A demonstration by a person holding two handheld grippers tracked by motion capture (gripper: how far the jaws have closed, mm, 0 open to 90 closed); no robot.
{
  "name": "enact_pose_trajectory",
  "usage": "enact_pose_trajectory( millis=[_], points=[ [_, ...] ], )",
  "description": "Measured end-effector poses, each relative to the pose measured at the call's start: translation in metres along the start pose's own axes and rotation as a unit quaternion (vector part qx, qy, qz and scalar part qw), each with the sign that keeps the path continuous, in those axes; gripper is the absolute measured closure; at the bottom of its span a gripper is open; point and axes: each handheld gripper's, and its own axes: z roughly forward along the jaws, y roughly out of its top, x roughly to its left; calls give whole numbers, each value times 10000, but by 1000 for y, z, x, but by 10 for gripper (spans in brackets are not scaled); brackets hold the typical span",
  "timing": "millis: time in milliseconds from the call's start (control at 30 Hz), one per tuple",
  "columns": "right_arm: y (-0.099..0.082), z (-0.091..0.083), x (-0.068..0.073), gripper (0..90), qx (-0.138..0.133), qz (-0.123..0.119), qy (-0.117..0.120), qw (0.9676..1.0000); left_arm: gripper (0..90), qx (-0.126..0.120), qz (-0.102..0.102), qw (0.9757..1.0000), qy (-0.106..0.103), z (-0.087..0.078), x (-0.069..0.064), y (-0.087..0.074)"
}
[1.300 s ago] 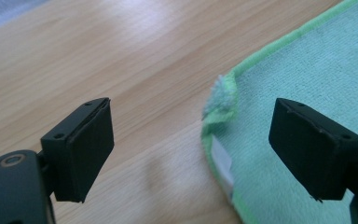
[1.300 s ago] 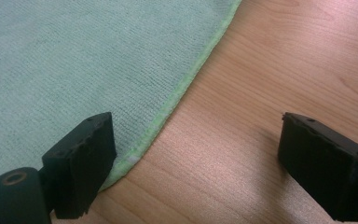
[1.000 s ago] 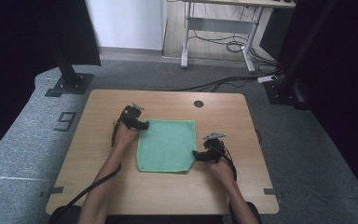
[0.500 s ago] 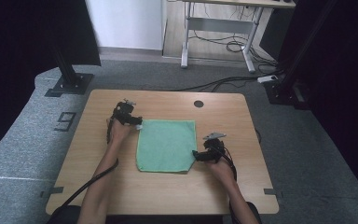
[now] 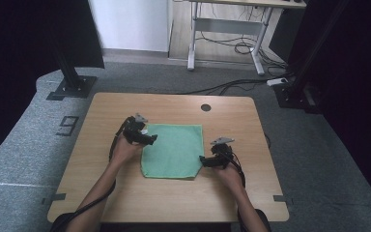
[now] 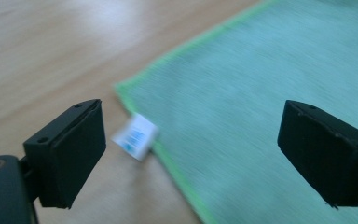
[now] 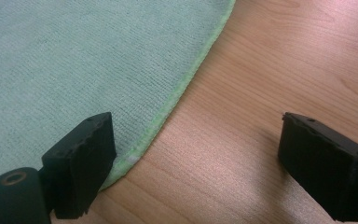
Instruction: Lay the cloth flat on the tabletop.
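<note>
- We find the left gripper (image 5: pixel 147 138) at the far left corner of the green cloth (image 5: pixel 173 150). Its jaws stand wide apart and have just been opening further; nothing is clamped between them.
- In the left gripper view, we see the cloth corner and its small white label (image 6: pixel 136 136) below the gap between the two black jaws, with neither pad pressing on them.
- We find the right gripper (image 5: pixel 204 161) at the near right corner of the cloth. Its jaws are also wide apart and grip nothing.
- In the right gripper view, the left jaw sits over the cloth's light green hem (image 7: pixel 177 95) and the right jaw over bare wood. We cannot tell whether the left jaw touches the fabric.
- The cloth lies spread flat, roughly at the centre of the wooden table (image 5: pixel 125 203), between the two hands.
- The table has a round dark hole (image 5: pixel 206 107) near its far edge.
- The table stands on grey carpet (image 5: pixel 328 159) marked with the figure 9 (image 5: pixel 67 125) at the left.
- Behind the table we see dark curtains (image 5: pixel 24 38), a white wall (image 5: pixel 130 24), a desk frame (image 5: pixel 227 29) and loose cables (image 5: pixel 236 84) on the floor.
</note>
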Motion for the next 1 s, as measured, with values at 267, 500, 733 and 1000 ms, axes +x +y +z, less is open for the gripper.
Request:
enact_pose_trajectory(
  millis=[267, 500, 733, 1000],
  points=[
    [0, 0, 0, 109, -6, -7, 6, 10000, 70, 114, 273, 9991, -319, -23, -36, -35],
    [-1, 0, 0, 109, -28, -6, 10, 10000, 75, 408, 268, 9983, -310, -33, -42, -69],
    [-1, 0, 0, 108, -50, 1, 0, 10000, 77, 667, 380, 9970, -83, -50, -42, -90],
    [0, 0, 0, 111, -6, 12, -4, 10000, 78, 344, 162, 9993, 32, -63, -37, -96]
  ],
)
